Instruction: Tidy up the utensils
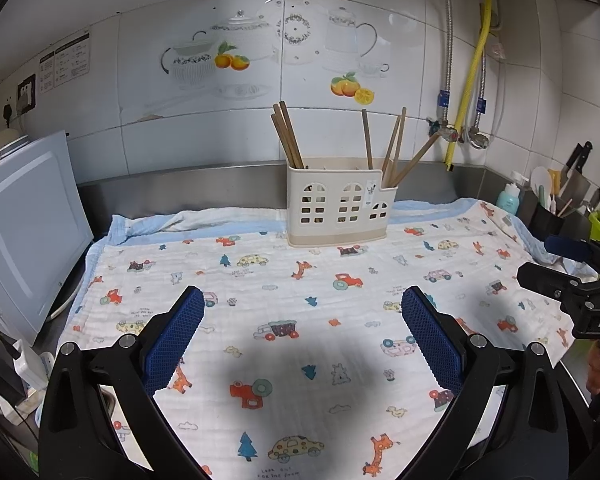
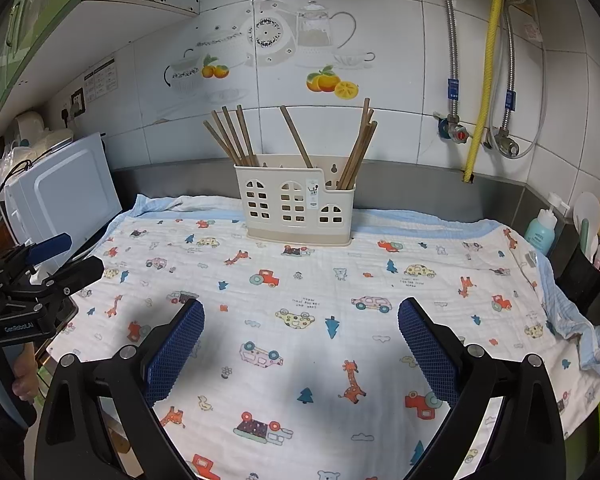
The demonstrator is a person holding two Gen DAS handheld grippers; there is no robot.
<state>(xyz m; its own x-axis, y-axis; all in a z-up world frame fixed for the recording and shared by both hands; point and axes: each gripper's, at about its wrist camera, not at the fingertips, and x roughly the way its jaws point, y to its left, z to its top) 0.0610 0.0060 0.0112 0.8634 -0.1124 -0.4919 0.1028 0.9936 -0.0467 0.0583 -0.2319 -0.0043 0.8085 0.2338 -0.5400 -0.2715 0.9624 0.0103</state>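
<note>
Left gripper (image 1: 302,306): jaws spread wide, nothing between the blue pads (image 1: 176,340), held over the cloth.
Cloth (image 1: 284,280): white with cartoon cars, trees and giraffes, blue border, spread across the tabletop (image 1: 180,184).
Holder (image 1: 340,202): cream plastic with window-shaped cutouts, upright at the far edge of the cloth.
Chopsticks (image 1: 288,136): brown, standing in the holder, one bunch at its left end, others leaning at the right.
Right gripper (image 1: 556,268): at the right edge, jaws apart, empty.
Microwave (image 1: 28,232): white, left of the cloth.
Knives (image 1: 580,172): far right, against the tiled wall.
</note>
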